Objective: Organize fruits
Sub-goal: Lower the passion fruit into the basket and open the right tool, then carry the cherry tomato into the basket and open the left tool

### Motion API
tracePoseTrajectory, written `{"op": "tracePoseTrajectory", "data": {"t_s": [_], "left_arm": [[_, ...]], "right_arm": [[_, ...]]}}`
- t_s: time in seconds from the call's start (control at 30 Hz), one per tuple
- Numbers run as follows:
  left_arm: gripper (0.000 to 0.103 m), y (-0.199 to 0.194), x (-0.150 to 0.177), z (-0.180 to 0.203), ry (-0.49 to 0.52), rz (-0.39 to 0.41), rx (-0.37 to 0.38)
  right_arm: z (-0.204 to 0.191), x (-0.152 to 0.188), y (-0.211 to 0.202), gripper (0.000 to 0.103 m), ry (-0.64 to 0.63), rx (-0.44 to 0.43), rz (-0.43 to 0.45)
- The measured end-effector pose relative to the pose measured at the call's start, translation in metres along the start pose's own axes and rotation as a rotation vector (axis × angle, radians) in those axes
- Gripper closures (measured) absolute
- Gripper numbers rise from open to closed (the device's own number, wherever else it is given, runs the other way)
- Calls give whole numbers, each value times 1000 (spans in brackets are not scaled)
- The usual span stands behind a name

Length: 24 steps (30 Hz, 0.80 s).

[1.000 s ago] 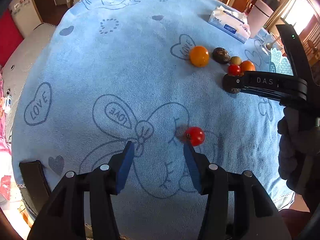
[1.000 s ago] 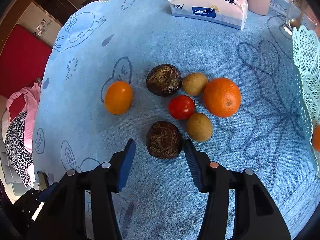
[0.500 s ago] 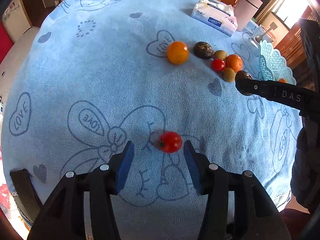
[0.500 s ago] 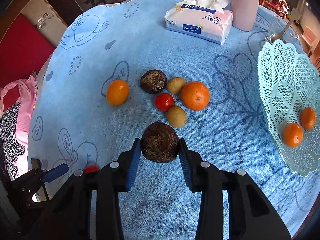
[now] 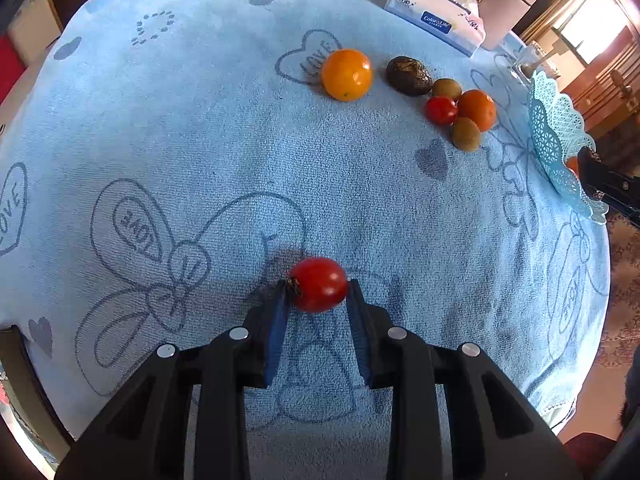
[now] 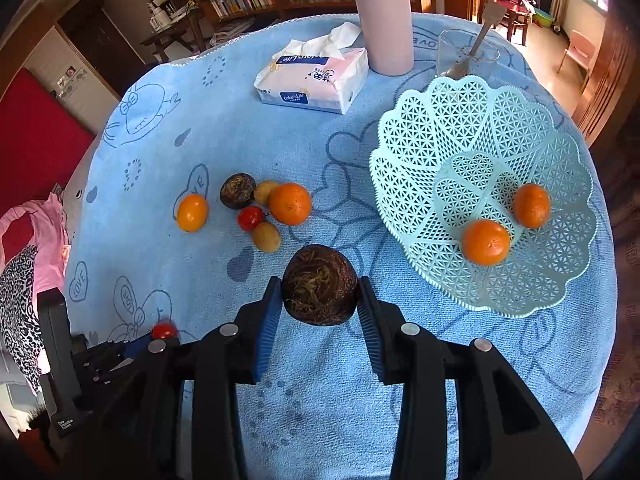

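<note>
My left gripper (image 5: 317, 293) points down at the blue cloth, and its jaws are closing with both pads against a small red tomato (image 5: 319, 282) that rests on the cloth. The right gripper (image 6: 319, 294) is shut on a dark brown wrinkled fruit (image 6: 319, 276) and holds it above the cloth, just left of the pale green lattice basket (image 6: 460, 128). Two oranges (image 6: 486, 242) lie in that basket. On the cloth farther back sit an orange (image 6: 290, 204), a tomato (image 6: 251, 218), two yellow-brown fruits (image 6: 266, 237), another dark fruit (image 6: 238, 191) and a lone orange (image 6: 192, 213).
A tissue pack (image 6: 312, 80), a pink tumbler (image 6: 384, 16) and a glass with a spoon (image 6: 468, 54) stand at the far side of the round table. The basket (image 5: 548, 132) stands near the table's right edge. The cloth's edge runs close behind my grippers.
The left jaws have come in around the tomato and closed onto it. The right gripper closed on the dark fruit, lifted it and carried it right toward the basket.
</note>
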<state>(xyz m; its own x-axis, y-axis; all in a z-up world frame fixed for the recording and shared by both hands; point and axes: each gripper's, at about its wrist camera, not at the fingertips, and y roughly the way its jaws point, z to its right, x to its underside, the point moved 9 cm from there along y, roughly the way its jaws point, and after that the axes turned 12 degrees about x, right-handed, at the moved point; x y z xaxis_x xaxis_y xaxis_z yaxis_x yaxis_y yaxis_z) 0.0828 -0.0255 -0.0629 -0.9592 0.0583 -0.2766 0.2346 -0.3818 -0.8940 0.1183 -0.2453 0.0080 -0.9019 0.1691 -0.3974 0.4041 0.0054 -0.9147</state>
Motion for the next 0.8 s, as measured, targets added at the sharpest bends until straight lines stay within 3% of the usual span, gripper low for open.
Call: {"op": "tracePoseTrajectory", "data": {"t_s": [0.5,0.53,0.6,0.63,0.8], "left_arm": [[74,-26,-9,40,42,74,31],[74,-29,-9,43,46,77,33],[74,-32,-10,50,54,85,38],[74,-32,-12,54,59,89,40],[74,-34,-21,78,96,104,54]], "right_arm": [[105,-12,-8,63,172,128,39],[110,-12,-7,62,188,134,36],[121,-12,-9,44,220,138,39],[126,-13,-11,41,234,145,48],[144,-6,-20,40,265,155,61]]}}
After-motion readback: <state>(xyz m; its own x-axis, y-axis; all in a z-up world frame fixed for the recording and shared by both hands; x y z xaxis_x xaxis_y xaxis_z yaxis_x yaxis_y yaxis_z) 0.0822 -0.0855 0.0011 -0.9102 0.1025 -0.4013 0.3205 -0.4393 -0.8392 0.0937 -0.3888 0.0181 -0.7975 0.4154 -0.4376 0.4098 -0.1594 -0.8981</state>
